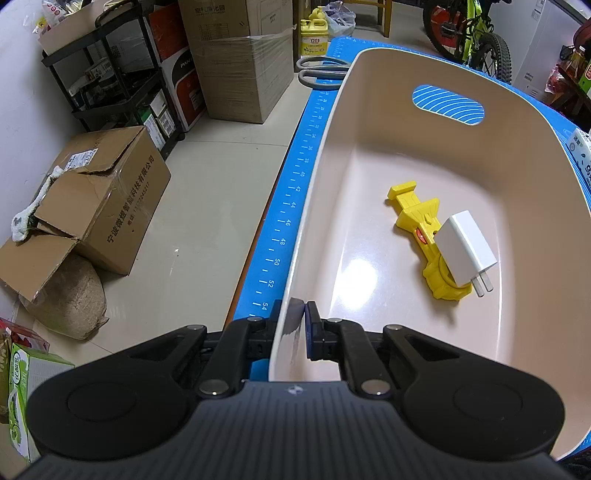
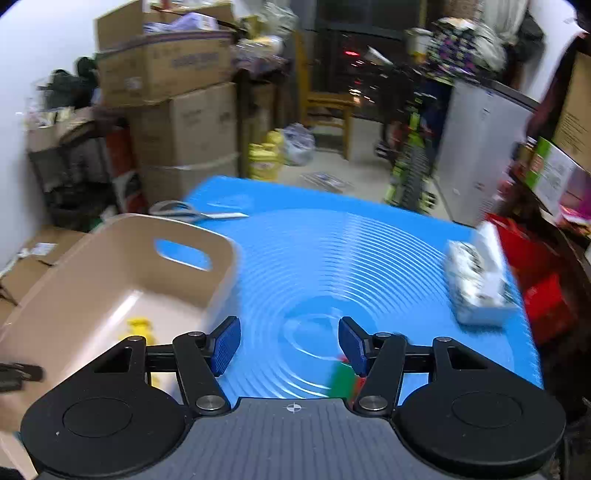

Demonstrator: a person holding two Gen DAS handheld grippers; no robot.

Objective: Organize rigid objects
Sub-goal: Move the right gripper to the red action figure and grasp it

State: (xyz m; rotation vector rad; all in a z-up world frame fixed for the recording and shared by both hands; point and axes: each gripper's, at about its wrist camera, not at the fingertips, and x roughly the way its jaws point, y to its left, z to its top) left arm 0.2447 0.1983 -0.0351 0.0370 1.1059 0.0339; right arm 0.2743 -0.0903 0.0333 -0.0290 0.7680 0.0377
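A beige plastic bin [image 1: 369, 110] with a handle slot stands on the blue mat [image 1: 291, 206]. Inside it lie a yellow toy [image 1: 417, 218] and a white charger plug [image 1: 465, 251] resting on the toy. My left gripper [image 1: 297, 325] is shut on the bin's near wall. In the blurred right wrist view the bin [image 2: 122, 266] is at the left, and my right gripper [image 2: 290, 343] is open and empty above the mat [image 2: 332, 251]. A green and red object [image 2: 345, 380] lies just under its right finger. Grey scissors [image 1: 321, 72] lie beyond the bin, also in the right wrist view [image 2: 192, 212].
A tissue pack [image 2: 476, 280] lies on the mat's right side. Cardboard boxes [image 1: 103, 199], a black shelf [image 1: 110, 74] and a sack stand on the floor to the left. A yellow jug [image 1: 314, 35] and a bicycle [image 1: 472, 37] stand beyond the table.
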